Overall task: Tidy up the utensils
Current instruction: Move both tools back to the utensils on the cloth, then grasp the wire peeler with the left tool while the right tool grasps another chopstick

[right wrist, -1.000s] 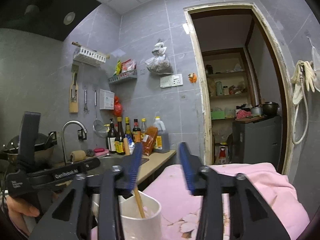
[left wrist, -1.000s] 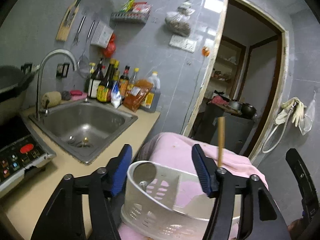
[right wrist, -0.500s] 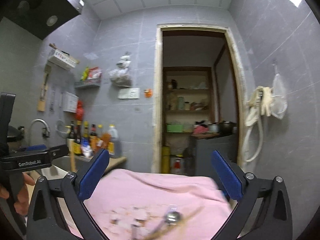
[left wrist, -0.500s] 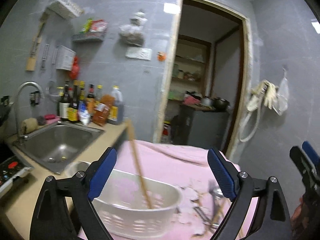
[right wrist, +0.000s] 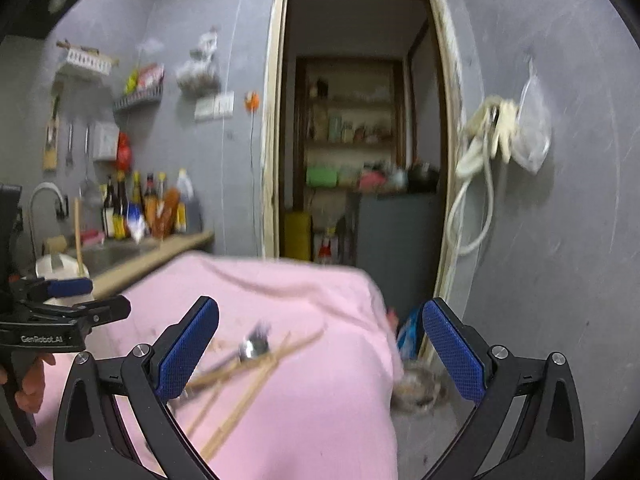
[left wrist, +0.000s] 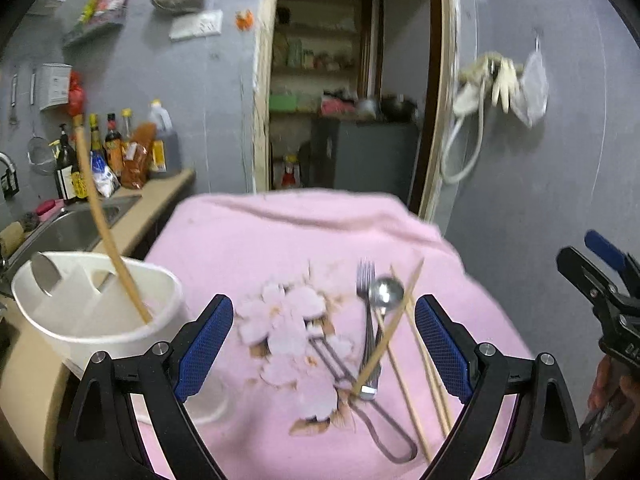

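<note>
On the pink cloth point(left wrist: 248, 240) lie a fork point(left wrist: 367, 312), a metal spoon point(left wrist: 385, 293) and several wooden chopsticks point(left wrist: 416, 344), piled loosely. A white utensil caddy point(left wrist: 92, 312) stands at the cloth's left edge with one chopstick point(left wrist: 100, 216) leaning in it. My left gripper point(left wrist: 324, 344) hovers open above the pile, nothing between its blue pads. My right gripper point(right wrist: 320, 356) is open too, over the cloth's right side, with the spoon point(right wrist: 254, 346) and chopsticks point(right wrist: 256, 364) low and left of its gap. The other gripper point(right wrist: 60, 312) shows at the left edge of the right wrist view.
A counter with a steel sink point(left wrist: 76, 224) and sauce bottles point(left wrist: 116, 148) runs along the left wall. A doorway point(left wrist: 348, 92) opens behind the table. A hose and gloves point(left wrist: 492, 80) hang on the right wall. A metal bowl point(right wrist: 416, 392) sits on the floor past the cloth's right edge.
Both grippers swung right from the caddy to the utensil pile and opened wide. The chopstick that stood between the right gripper's pads stays in the caddy.
</note>
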`<state>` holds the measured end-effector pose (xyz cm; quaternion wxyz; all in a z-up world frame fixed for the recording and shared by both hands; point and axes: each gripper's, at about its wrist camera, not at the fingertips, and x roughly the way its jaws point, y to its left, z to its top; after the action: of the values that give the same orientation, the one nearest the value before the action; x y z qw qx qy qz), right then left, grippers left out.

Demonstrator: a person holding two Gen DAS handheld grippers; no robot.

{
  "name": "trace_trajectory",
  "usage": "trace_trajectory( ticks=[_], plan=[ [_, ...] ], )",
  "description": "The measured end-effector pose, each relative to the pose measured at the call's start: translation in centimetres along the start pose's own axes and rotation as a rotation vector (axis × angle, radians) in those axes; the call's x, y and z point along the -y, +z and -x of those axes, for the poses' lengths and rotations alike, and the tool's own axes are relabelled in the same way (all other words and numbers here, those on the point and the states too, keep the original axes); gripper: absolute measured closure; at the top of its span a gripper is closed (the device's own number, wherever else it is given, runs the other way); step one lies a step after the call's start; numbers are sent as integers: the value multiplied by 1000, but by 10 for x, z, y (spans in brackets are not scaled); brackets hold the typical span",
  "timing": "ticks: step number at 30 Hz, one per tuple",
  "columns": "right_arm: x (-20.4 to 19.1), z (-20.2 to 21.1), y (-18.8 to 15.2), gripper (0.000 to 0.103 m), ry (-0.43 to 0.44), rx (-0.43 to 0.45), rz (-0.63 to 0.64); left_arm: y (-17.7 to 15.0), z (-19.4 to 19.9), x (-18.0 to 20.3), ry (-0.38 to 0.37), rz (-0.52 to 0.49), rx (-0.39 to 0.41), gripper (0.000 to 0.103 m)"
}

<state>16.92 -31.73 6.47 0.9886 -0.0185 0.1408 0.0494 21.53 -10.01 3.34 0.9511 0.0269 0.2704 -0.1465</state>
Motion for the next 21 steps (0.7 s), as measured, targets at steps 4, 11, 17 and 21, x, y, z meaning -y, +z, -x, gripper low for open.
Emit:
trace_trajectory(
  ticks=[4,11,17,21],
  plan=[
    [6,-26,-15,1,36,-111,-6,-15,-23,9,9,-22,-90,14],
    [9,-68,-33,21,111,-283,-23,-30,-50,3,-5,7,-211,25],
    [12,-112,-39,49,199,-431,-82,-34,-73,-9,-36,78,-328,47],
    [19,-142,-36,56,232,-496,-153,-32,-83,-14,-44,100,-370,60]
  ],
)
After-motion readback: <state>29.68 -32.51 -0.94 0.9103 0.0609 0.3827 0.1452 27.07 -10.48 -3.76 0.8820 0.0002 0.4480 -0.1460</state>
